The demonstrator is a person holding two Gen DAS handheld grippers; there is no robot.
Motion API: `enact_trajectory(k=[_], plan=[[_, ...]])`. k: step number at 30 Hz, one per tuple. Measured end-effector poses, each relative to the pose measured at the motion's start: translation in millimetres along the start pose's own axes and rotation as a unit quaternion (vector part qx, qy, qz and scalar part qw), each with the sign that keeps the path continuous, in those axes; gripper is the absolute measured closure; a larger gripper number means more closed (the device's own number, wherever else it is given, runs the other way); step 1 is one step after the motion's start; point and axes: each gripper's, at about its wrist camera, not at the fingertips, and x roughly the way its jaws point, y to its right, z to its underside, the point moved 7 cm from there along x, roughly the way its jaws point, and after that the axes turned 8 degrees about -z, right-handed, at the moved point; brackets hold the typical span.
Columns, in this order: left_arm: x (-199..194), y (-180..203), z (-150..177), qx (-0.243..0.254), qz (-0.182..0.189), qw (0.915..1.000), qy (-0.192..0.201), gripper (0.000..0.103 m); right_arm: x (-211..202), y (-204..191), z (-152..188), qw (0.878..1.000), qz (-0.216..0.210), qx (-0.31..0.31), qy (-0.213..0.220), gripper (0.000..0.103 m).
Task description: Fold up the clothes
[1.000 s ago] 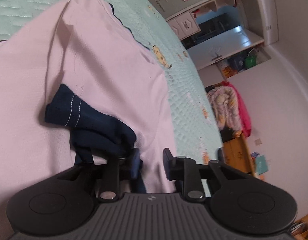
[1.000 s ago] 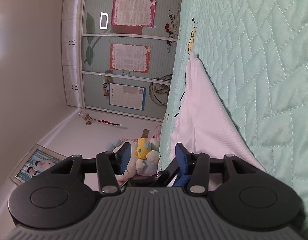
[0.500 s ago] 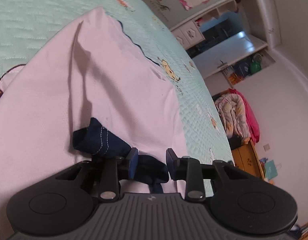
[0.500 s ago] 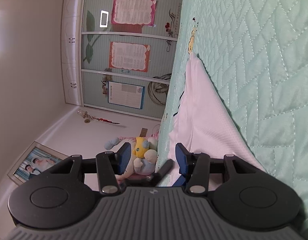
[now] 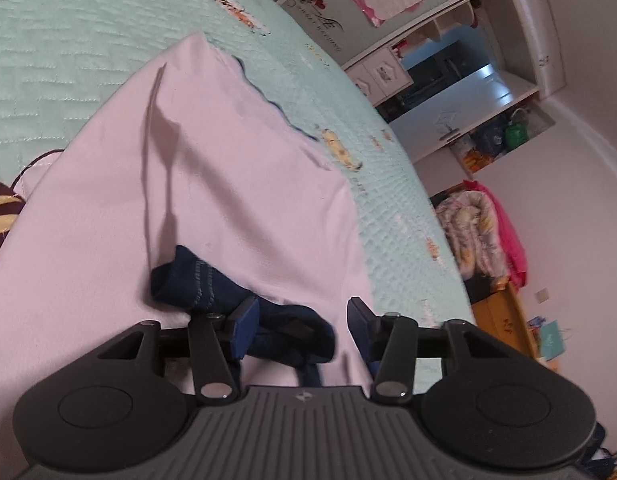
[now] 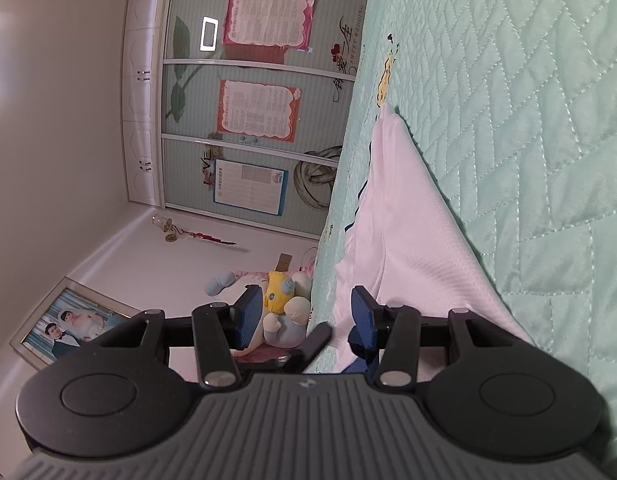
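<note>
Left gripper (image 5: pixel 298 330) jaws apart, navy sleeve cuff (image 5: pixel 212 284) lying loose between them on white shirt (image 5: pixel 212 184). Right gripper (image 6: pixel 302 318) jaws apart, holding nothing, beside shirt edge on green quilted bedspread (image 6: pixel 528 120).

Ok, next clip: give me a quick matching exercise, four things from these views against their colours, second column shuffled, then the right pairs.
Things:
1. shirt
2. sleeve cuff
3. bedspread
4. wooden cabinet

Colours:
A. mint green
B. orange-brown
C. pale pink-white
D. navy blue

Pairs: 1-C, 2-D, 3-A, 4-B
</note>
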Motion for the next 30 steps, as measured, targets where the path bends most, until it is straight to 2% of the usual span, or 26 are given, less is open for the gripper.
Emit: enact_trajectory(k=[3, 6, 8, 9, 14, 16, 18, 23, 26, 29, 30], plan=[[-15.3, -2.1, -13.3, -0.012, 0.011, 0.9989, 0.044, 0.052, 0.4, 0.3, -0.9, 1.0, 0.0, -0.001, 0.0, 0.053], [-25.2, -22.5, -25.0, -0.056, -0.01, 0.9944, 0.089, 0.052, 0.9, 0.4, -0.8, 1.0, 0.001, -0.003, -0.001, 0.053], [-18.9, -34.4, -20.2, -0.06, -0.035, 0.9951, 0.07, 0.052, 1.0, 0.6, -0.9, 1.0, 0.002, -0.005, -0.002, 0.053], [-14.4, -39.9, -16.2, -0.059, -0.049, 0.9956, 0.054, 0.057, 1.0, 0.7, -0.8, 1.0, 0.002, -0.006, -0.003, 0.053], [-29.8, -44.1, -10.9, -0.057, -0.062, 0.9954, 0.045, 0.056, 0.7, -0.3, -0.7, 1.0, 0.003, -0.008, -0.004, 0.053], [-38.0, -46.3, -13.4, -0.067, -0.066, 0.9942, 0.051, 0.053, 1.6, -1.1, 0.0, 1.0, 0.004, -0.009, -0.005, 0.053], [-44.8, -44.7, -21.3, -0.07, -0.054, 0.994, 0.065, 0.053, 2.0, -1.5, 0.4, 1.0, 0.005, -0.011, -0.005, 0.053], [-45.5, -31.2, -47.2, -0.045, -0.041, 0.994, 0.091, 0.053, 5.9, -9.7, 6.4, 0.999, 0.022, -0.041, -0.018, 0.053], [-31.3, -21.1, -64.6, -0.013, -0.028, 0.9971, 0.069, 0.054, 9.2, -28.3, 16.2, 0.995, 0.035, -0.082, -0.047, 0.053], [-10.7, -16.1, -77.1, 0.024, -0.026, 0.9992, 0.018, 0.058, 18.8, -54.4, 24.4, 0.988, 0.06, -0.119, -0.081, 0.063], [-4.6, -15.2, -81.2, 0.032, -0.025, 0.9992, 0.006, 0.063, 25.9, -62.5, 26.1, 0.984, 0.072, -0.133, -0.093, 0.067]])
